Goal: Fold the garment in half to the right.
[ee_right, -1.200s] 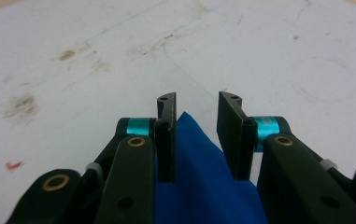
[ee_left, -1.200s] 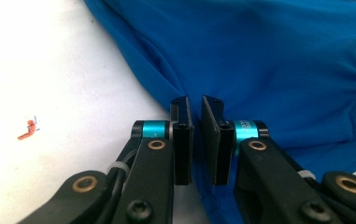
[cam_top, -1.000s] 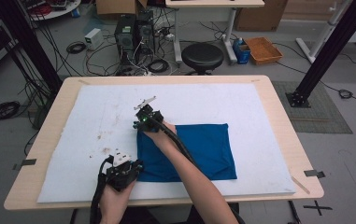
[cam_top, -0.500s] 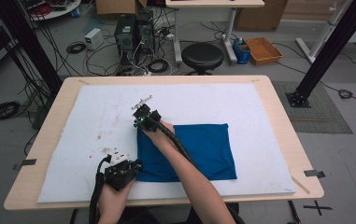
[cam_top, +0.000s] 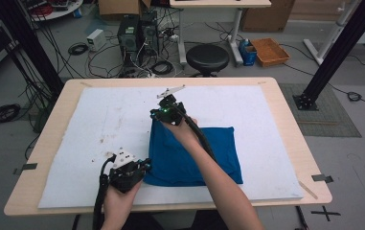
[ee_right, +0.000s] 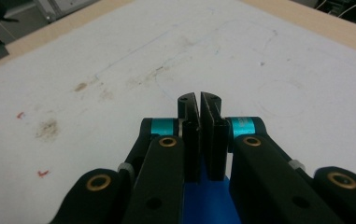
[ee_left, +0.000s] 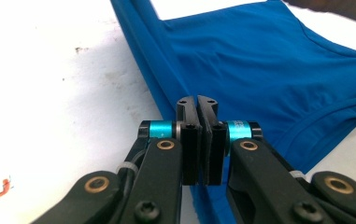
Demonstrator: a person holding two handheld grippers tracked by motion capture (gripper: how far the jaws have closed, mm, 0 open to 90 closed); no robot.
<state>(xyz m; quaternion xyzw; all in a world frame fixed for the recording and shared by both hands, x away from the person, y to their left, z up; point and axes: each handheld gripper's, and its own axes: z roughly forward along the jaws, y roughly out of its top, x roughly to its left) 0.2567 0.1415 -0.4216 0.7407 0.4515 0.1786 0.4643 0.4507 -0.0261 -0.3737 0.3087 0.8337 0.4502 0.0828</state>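
Two claws are pinched on the same blue cloth [cam_top: 197,155], one at each corner of its left edge. The left claw [ee_left: 197,105] has just been closing, and in its own view the jaws meet on the near corner, with a strip of blue running down between them. The right claw [ee_right: 198,100] has its jaws together too; in its own view blue fabric shows only below the jaws, so how much cloth lies inside is hidden. From the high view the left claw [cam_top: 144,167] sits at the near left corner and the right claw [cam_top: 157,115] at the far left corner, that corner raised into a small peak. The person's forearm crosses the cloth and covers a band of it. The rest lies flat on the white mat [cam_top: 98,124] over the table [cam_top: 285,124], with faint stains to the left
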